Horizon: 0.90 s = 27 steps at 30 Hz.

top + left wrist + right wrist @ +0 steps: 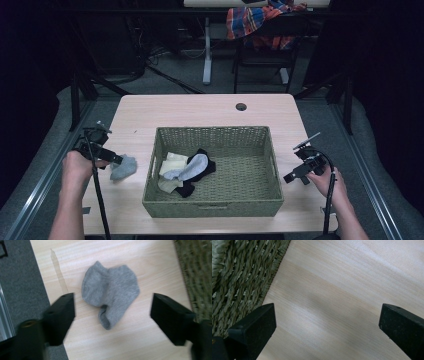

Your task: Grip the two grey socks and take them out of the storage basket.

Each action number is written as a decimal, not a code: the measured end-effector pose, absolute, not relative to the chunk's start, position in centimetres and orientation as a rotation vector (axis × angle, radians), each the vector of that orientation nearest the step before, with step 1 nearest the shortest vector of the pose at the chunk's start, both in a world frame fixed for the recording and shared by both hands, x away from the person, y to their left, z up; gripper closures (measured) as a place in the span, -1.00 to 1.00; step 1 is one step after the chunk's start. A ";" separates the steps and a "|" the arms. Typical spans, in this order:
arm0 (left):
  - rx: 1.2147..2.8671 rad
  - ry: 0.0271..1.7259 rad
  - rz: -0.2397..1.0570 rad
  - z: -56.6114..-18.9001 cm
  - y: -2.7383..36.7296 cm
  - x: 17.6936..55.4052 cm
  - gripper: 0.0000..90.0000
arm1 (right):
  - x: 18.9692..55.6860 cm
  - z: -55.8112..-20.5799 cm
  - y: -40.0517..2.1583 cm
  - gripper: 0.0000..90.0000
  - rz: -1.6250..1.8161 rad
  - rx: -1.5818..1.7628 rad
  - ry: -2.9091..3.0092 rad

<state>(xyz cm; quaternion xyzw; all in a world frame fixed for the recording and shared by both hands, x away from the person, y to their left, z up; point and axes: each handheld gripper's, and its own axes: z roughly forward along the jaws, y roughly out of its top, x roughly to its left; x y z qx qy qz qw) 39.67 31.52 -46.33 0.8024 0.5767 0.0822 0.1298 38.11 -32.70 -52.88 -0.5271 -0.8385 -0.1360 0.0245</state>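
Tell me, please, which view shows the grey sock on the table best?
The left gripper view: the sock lies flat and close, centred between the open jaws. The high view shows it small, beside the basket, at the left gripper. The right gripper view faces bare table.

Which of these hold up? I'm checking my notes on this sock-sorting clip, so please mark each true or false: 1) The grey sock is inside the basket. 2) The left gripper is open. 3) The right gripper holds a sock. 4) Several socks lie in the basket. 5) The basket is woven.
1) False. The grey sock lies on the table, to the left of the basket, apart from it.
2) True. The left gripper has its jaws spread wide on either side of the grey sock.
3) False. The right gripper is open over bare table beside the basket.
4) True. A pile of socks sits in the basket's left part.
5) True.
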 end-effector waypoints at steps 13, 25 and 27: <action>2.414 1.464 0.354 -41.8 26.5 38.4 -0.95 | 38.1 -52.9 -32.7 -0.98 -0.426 -1.630 -2.589; 2.458 1.275 0.326 -41.0 21.4 37.9 -1.00 | 38.1 -52.9 -32.7 -0.98 -0.427 -1.629 -2.587; 2.460 1.250 0.315 -41.0 20.6 37.8 -1.00 | 38.1 -52.9 -32.7 -0.98 -0.429 -1.628 -2.587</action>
